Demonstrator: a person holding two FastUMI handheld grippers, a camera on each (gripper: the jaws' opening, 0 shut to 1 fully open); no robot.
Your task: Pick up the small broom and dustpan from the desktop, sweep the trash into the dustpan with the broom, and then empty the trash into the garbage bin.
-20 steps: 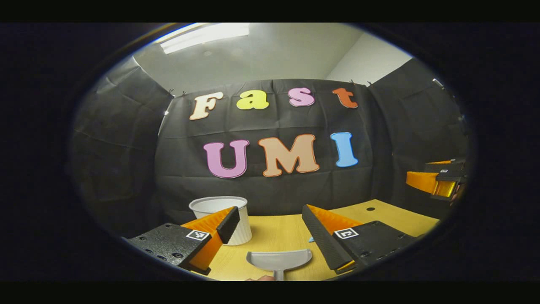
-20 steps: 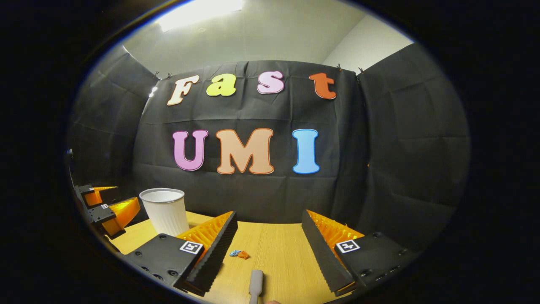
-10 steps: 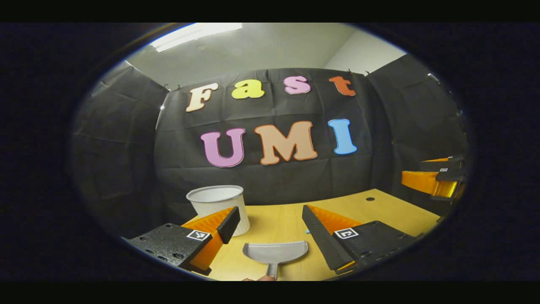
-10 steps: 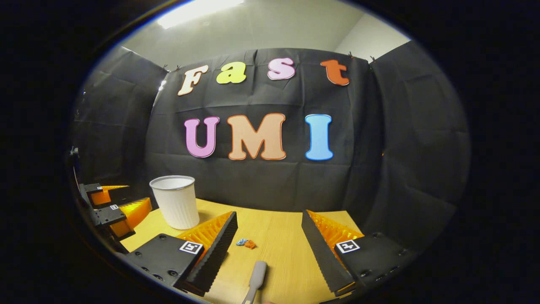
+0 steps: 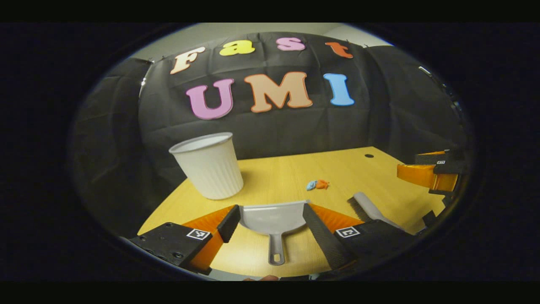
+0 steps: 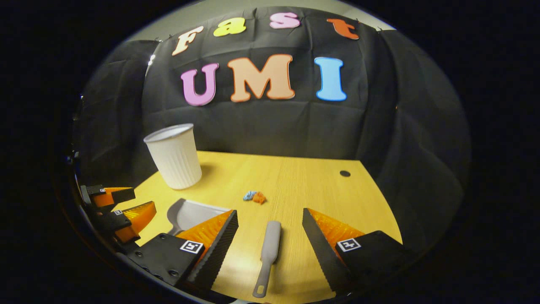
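A grey dustpan (image 5: 272, 219) lies flat on the wooden desk, handle toward me, between the fingers of my left gripper (image 5: 271, 219), which is open above it. The small grey broom (image 6: 268, 251) lies on the desk between the fingers of my right gripper (image 6: 270, 236), also open. The trash (image 6: 254, 196) is a small blue and orange scrap lying farther out on the desk, seen as the trash (image 5: 317, 184) in the left gripper view. A white ribbed bin (image 5: 208, 165) stands upright at the back left. The broom (image 5: 368, 206) lies right of the dustpan (image 6: 190, 213).
The wooden desk (image 6: 295, 177) has a small dark hole (image 6: 345, 173) at the far right. Black cloth walls close off the back and sides. The right gripper (image 5: 430, 174) hangs at the right edge of the left gripper view; the left gripper (image 6: 116, 209) sits low left in the right gripper view.
Both grippers have tilted downward toward the desk, so the whole dustpan, broom and trash now lie in sight. Both stayed open.
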